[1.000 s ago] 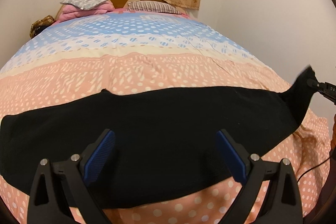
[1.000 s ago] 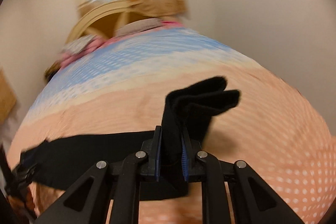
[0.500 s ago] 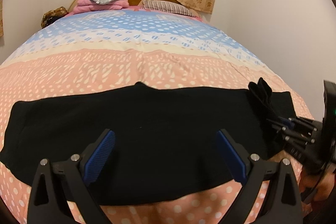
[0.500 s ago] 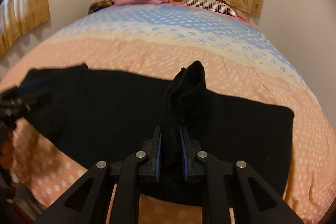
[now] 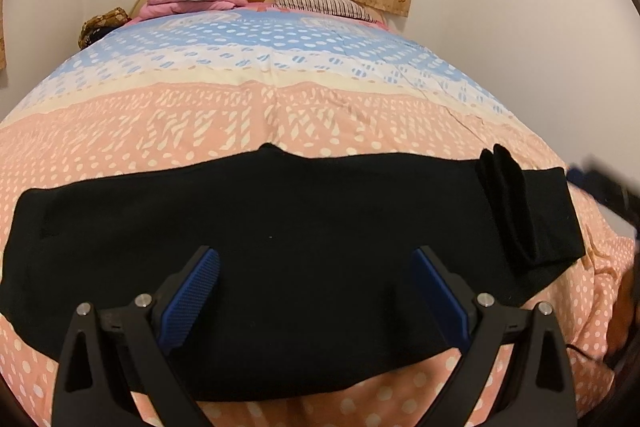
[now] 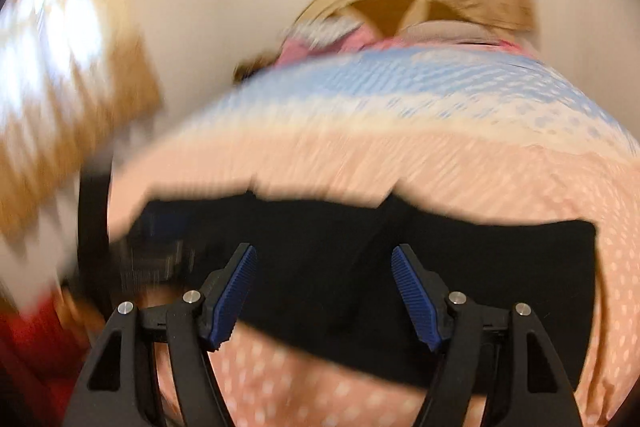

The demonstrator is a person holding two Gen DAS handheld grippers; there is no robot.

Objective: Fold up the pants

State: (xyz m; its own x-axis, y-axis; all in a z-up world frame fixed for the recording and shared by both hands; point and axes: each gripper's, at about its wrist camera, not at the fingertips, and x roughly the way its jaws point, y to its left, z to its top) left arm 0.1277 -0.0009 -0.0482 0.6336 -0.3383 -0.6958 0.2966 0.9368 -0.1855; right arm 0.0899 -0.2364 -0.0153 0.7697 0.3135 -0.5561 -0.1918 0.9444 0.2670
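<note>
Across the bed's [image 5: 320, 107] near edge we had pants [image 5: 280, 247] flat, cuff bunched; folds remained. Left gripper [image 5: 316, 291] spread; right gripper [image 6: 324, 291] opening, empty.

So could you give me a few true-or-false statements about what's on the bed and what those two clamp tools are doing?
1. The black pants lie spread across the bedspread. True.
2. The left gripper is clamped on the pants. False: its jaws stand wide apart, pinching nothing.
3. A bunched fold sits at the pants' right end in the left view. True.
4. The right gripper grips cloth. False: its jaws are opening, pads clear of the fabric.
5. The pants are red. False: black.
</note>
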